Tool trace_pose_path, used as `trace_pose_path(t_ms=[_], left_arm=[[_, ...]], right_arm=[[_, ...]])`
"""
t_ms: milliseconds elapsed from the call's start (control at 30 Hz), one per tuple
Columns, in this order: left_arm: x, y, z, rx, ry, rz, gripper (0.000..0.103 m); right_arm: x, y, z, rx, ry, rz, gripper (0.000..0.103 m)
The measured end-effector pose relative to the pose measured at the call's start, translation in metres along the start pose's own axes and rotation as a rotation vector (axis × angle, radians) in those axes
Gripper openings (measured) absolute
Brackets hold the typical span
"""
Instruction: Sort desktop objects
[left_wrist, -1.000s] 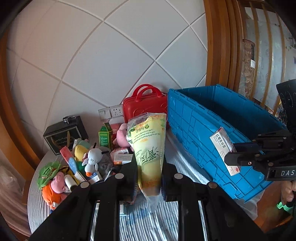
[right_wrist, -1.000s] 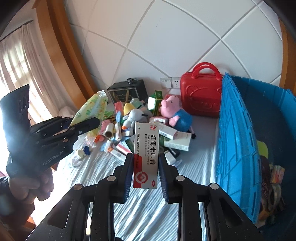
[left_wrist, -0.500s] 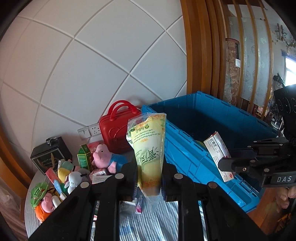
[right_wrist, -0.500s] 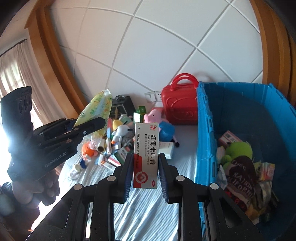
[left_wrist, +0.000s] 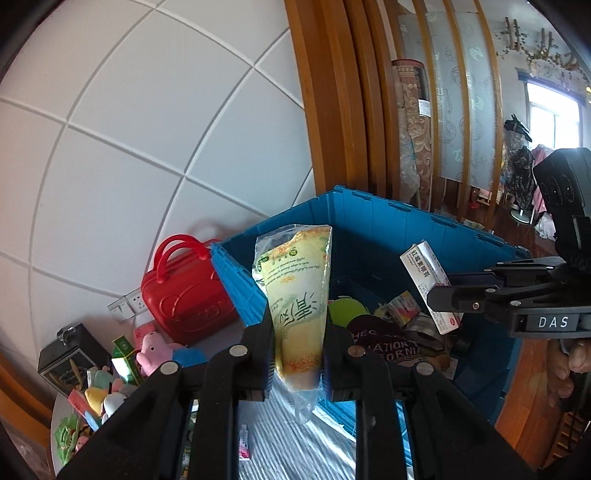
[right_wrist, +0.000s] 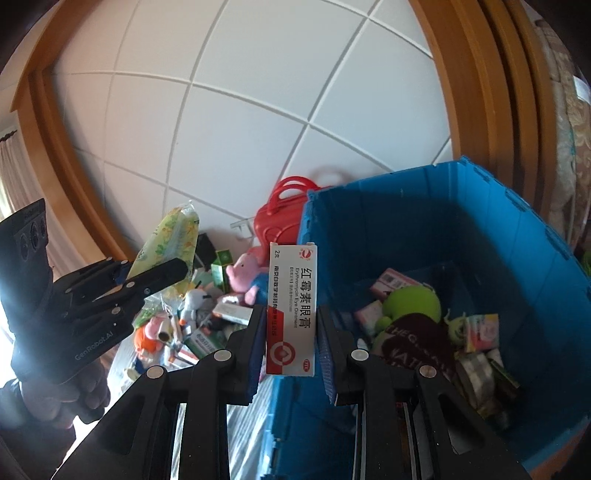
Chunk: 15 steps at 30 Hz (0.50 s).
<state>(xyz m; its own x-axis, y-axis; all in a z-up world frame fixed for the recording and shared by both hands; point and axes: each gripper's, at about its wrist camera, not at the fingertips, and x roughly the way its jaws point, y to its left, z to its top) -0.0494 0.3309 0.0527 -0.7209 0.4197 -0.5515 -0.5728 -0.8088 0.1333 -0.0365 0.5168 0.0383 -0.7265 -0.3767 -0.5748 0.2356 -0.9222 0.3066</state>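
My left gripper (left_wrist: 297, 354) is shut on a yellow snack pouch (left_wrist: 295, 291), held upright over the near corner of the blue crate (left_wrist: 373, 221). My right gripper (right_wrist: 291, 343) is shut on a white and red ointment box (right_wrist: 291, 306), held upright above the crate's left wall (right_wrist: 310, 236). The right gripper and its box (left_wrist: 430, 284) show at the right of the left wrist view, over the crate. The left gripper with the pouch (right_wrist: 166, 247) shows at the left of the right wrist view. The crate holds several items, among them a green plush (right_wrist: 410, 302).
A red toy suitcase (left_wrist: 184, 291) stands against the tiled wall beside the crate. A pink pig plush (right_wrist: 247, 277), a black box (left_wrist: 70, 362), small cartons and toys lie heaped on the striped tablecloth (left_wrist: 280, 450) to the left. A small tube (left_wrist: 243, 446) lies near the table's front.
Both grippers have moved right and up, from over the table to over the blue crate, each keeping its item. The crate's inside now shows in both views.
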Motion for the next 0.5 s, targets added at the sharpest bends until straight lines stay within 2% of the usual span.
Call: trace_pose_path(t_ms=[267, 500], left_arm=[[0.034, -0.034, 0.029, 0.055, 0.007, -0.073, 0.019], [0.054, -0.065, 0.058, 0.104, -0.02, -0.147, 0.019]], right_arm=[[-0.017, -0.041, -0.004, 0.048, -0.013, -0.077, 0.026], [-0.032, -0.073, -0.004, 0.096, -0.022, -0.124, 0.026]])
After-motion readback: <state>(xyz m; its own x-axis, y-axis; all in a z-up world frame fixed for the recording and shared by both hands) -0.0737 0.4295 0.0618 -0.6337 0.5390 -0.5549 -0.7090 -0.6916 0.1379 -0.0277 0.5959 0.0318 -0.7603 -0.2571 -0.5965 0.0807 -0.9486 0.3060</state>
